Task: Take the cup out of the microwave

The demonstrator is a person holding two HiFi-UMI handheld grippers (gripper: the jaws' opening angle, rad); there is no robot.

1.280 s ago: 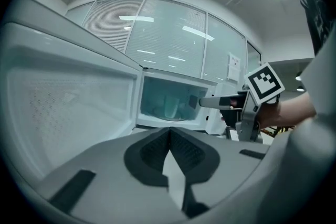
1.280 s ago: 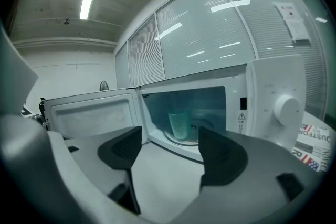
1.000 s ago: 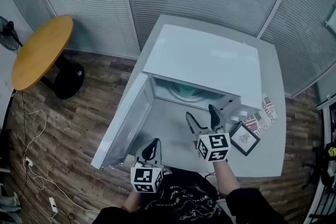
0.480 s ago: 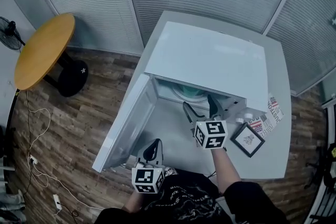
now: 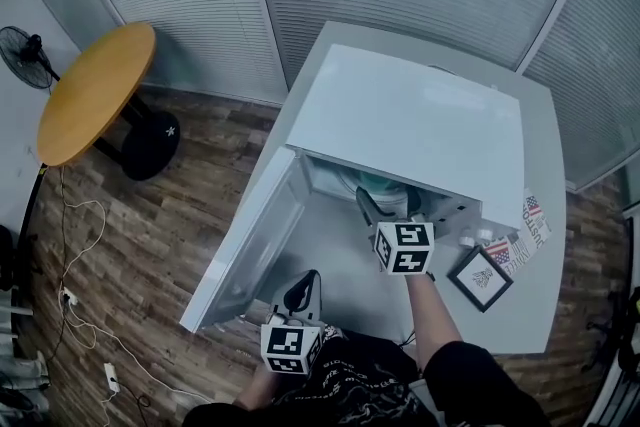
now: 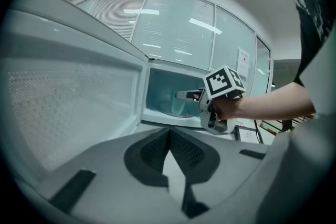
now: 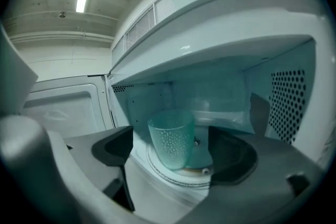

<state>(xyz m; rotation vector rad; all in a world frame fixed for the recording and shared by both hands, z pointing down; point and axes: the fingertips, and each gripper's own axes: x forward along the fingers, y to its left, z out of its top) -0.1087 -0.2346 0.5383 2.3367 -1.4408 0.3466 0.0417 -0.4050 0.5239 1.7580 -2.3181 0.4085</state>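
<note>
The left hand-held gripper (image 5: 303, 290) is hanging clenched and empty. The right hand-held gripper (image 5: 388, 203) is opening its jaws at the white microwave (image 5: 400, 115) mouth, not yet touching the pale green dimpled glass cup (image 7: 170, 136), which is standing on the turntable. Next: advancing to straddle the cup, then closing.

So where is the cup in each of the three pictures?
Head view: cup just inside the microwave's mouth, right of centre, mostly hidden.
Left gripper view: cup faint, mid-frame, inside the microwave.
Right gripper view: cup dead centre, on the turntable.
Shared landmark: the open door, at left in all three.
</note>
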